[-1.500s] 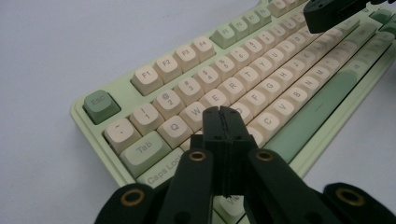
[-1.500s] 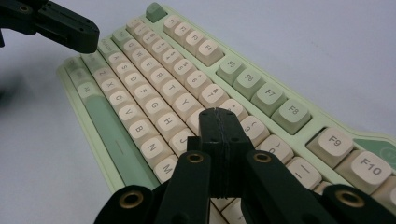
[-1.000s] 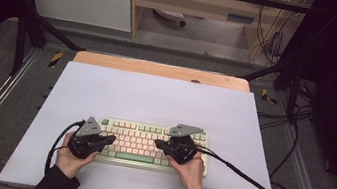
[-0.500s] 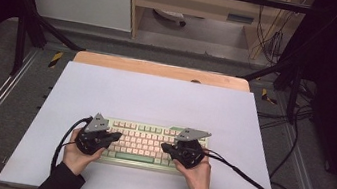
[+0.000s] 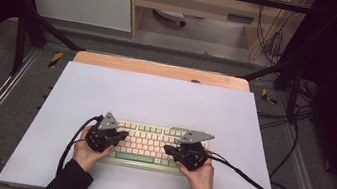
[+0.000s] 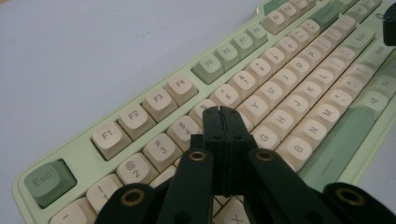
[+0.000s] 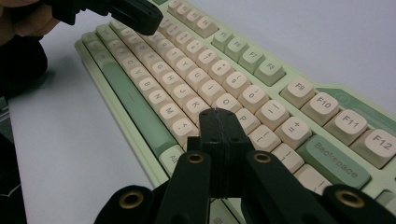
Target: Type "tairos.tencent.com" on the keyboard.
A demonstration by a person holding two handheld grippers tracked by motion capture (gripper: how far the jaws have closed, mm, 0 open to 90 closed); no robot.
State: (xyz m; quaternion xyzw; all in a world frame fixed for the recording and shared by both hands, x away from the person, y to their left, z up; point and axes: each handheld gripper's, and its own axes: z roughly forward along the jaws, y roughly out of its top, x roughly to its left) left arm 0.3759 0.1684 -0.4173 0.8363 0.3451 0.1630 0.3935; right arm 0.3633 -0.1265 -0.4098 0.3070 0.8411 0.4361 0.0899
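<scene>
My left tool [image 6: 223,112] and right tool [image 7: 219,113], both pressed together, hover over a green keyboard [image 5: 149,142]; keys read Esc [image 6: 46,181], Backspace [image 7: 337,160].

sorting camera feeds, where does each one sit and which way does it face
High view: above the person's side, facing forward and down on the keyboard; both hands, left gripper, right gripper.
Left gripper view: on that gripper, along shut jaws over the number keys.
Right gripper view: likewise, near Backspace.
Shared: all three show the keyboard.
</scene>
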